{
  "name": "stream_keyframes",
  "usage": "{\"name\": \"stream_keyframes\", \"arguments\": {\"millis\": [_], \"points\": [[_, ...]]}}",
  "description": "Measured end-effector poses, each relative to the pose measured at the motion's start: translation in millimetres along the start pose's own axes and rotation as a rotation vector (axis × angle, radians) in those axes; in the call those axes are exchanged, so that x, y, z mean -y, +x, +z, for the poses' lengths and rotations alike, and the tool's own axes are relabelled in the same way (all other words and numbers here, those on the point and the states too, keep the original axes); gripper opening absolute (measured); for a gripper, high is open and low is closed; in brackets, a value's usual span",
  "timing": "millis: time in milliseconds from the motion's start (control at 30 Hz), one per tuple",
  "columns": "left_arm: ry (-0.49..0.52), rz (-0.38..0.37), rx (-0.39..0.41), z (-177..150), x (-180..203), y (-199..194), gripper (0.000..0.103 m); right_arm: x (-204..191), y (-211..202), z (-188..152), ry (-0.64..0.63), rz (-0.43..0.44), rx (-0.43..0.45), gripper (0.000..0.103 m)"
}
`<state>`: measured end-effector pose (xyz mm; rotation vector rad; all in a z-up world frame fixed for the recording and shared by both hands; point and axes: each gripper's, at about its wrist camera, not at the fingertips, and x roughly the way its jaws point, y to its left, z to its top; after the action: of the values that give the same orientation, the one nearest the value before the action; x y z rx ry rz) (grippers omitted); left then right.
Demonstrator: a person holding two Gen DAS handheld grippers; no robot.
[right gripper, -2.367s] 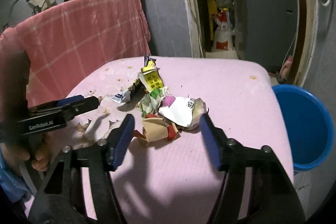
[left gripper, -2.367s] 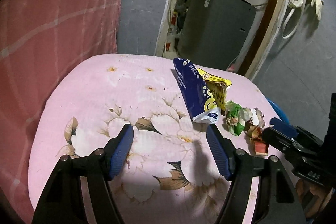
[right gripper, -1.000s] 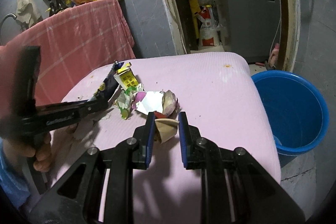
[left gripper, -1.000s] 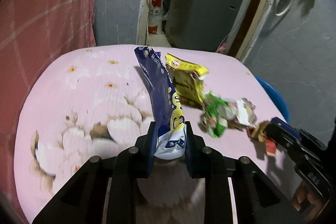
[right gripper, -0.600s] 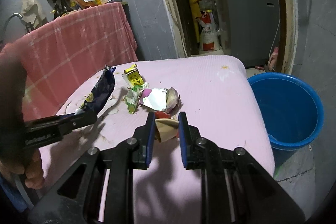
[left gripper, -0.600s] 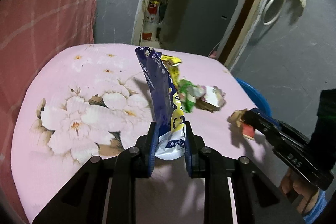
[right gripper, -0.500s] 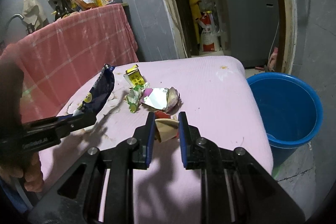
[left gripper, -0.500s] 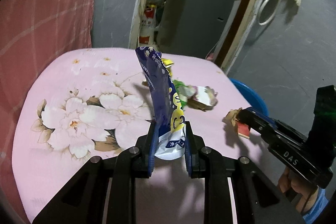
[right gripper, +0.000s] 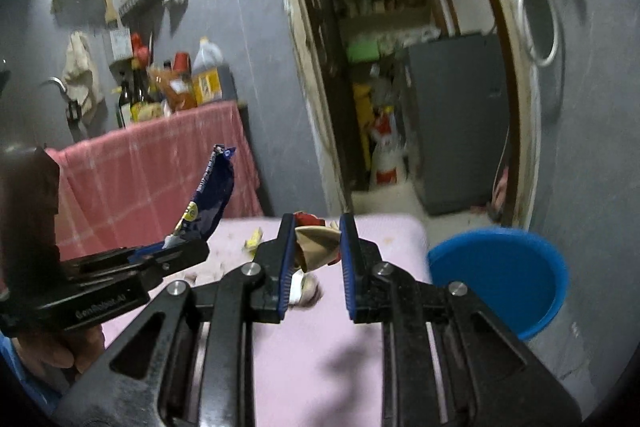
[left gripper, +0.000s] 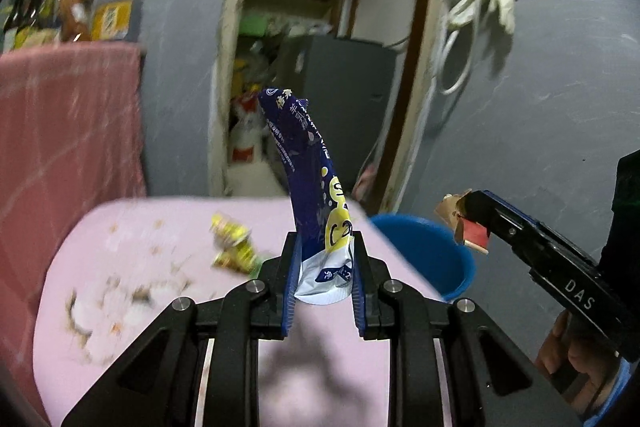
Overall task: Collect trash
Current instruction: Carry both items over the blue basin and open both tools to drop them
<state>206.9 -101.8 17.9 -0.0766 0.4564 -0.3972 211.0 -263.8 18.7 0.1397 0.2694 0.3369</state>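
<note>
Between left hand-held gripper (left gripper: 323,281) pads: blue wrapper (left gripper: 310,183)

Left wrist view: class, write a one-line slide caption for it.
Left claw grips a blue snack wrapper above the pink table, blue bucket beyond.

Dim indoor light, with soft shadows thrown forward onto the pink bench (left gripper: 168,227). Heavy motion blur across background and bench. Strong fisheye bending, black vignette at corners.
</note>
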Motion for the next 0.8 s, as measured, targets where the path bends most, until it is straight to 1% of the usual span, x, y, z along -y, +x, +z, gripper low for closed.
{"name": "stream_keyframes", "arguments": {"millis": [67, 233, 367, 467, 533, 633, 733, 800], "points": [[0.016, -0.019, 0.027, 10, 9, 3, 0.019, 6, -10, 11, -0.01, -0.017, 0.048, 0.021], [0.074, -0.055, 0.108, 35, 37, 9, 0.02, 23, -27, 31, -0.018, -0.06, 0.133, 0.021], [0.101, -0.077, 0.132, 47, 51, 22, 0.02, 40, -32, 41, -0.012, -0.1, 0.181, 0.021], [0.12, -0.091, 0.136, 54, 57, 36, 0.02, 57, -33, 42, 0.007, -0.125, 0.196, 0.021], [0.133, -0.102, 0.125, 57, 63, 48, 0.02, 70, -30, 41, 0.021, -0.143, 0.197, 0.021], [0.136, -0.13, 0.081, 57, 71, 72, 0.02, 90, -21, 36, 0.052, -0.171, 0.178, 0.021], [0.097, -0.186, 0.012, 55, 74, 101, 0.02, 111, -9, 25, 0.093, -0.195, 0.134, 0.021], [0.07, -0.224, -0.051, 51, 76, 124, 0.02, 124, 2, 17, 0.119, -0.211, 0.092, 0.021]]}}
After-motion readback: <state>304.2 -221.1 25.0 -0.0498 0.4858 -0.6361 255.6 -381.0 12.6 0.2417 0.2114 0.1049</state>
